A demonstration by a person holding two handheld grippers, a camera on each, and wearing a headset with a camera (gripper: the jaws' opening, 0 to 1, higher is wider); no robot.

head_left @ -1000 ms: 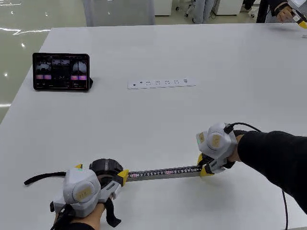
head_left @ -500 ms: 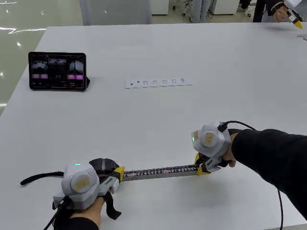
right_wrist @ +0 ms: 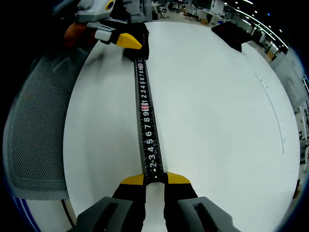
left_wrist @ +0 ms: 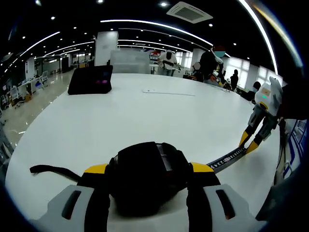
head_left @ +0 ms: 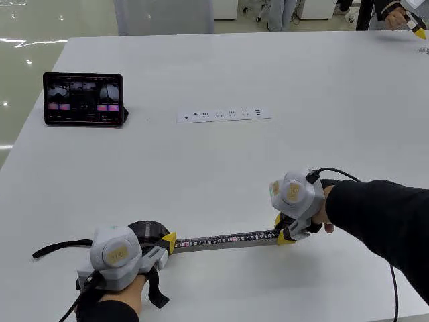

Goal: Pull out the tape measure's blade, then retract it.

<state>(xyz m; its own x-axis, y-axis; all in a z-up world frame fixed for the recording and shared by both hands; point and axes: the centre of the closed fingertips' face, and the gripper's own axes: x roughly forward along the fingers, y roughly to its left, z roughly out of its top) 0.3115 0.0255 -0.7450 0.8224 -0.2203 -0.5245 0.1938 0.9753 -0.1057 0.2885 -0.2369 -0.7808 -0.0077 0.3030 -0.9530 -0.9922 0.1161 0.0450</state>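
Desk (head_left: 234, 67): slip risk

Nearer the person than the tablet (head_left: 84, 99), the tape measure case (head_left: 149, 231) sits clamped in the left gripper (left_wrist: 149, 168); its blade (right_wrist: 145, 116) runs to the right gripper (right_wrist: 155, 180), pinching the tip. If that pinch slips, the blade may whip back.

Bright, even overhead light, glare streaks on the floor (head_left: 27, 40) — sharp focus, fisheye bending at gripper-view edges.
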